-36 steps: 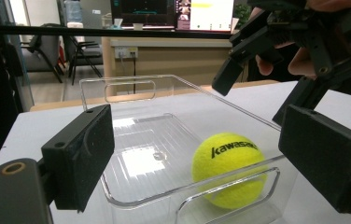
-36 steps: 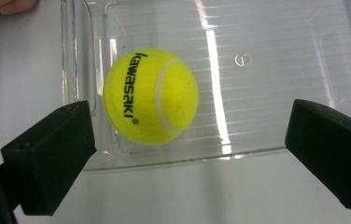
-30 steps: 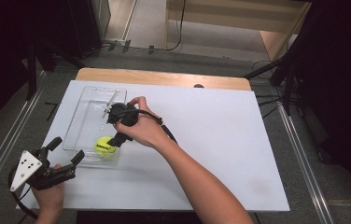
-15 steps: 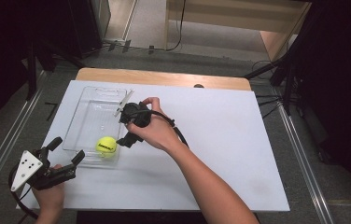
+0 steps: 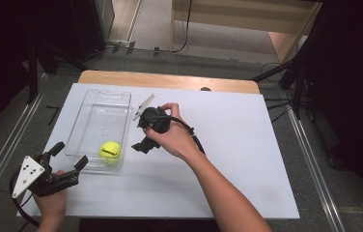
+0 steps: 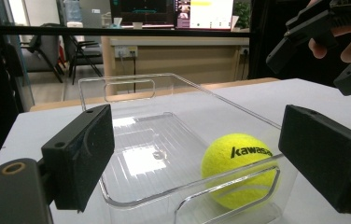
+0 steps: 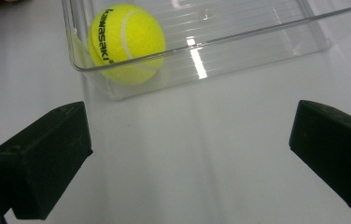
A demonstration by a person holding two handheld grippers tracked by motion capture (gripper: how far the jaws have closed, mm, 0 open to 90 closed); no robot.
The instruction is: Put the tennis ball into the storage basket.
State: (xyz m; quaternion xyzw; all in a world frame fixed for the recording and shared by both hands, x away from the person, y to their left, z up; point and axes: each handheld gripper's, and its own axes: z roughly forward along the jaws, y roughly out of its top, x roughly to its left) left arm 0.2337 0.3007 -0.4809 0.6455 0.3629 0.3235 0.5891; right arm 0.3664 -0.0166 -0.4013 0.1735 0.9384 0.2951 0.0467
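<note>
Where the tennis ball (image 5: 110,151) lay in the near corner of the clear bin (image 5: 103,99), the right gripper (image 5: 146,143) was found just beside that wall, jaws apart and empty; the left gripper (image 5: 67,157), likewise spread, was stationed at the near end.

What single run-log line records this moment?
tennis ball: in clear bin, near corner | right gripper: open, beside bin | left gripper: open, at bin's near end
</note>
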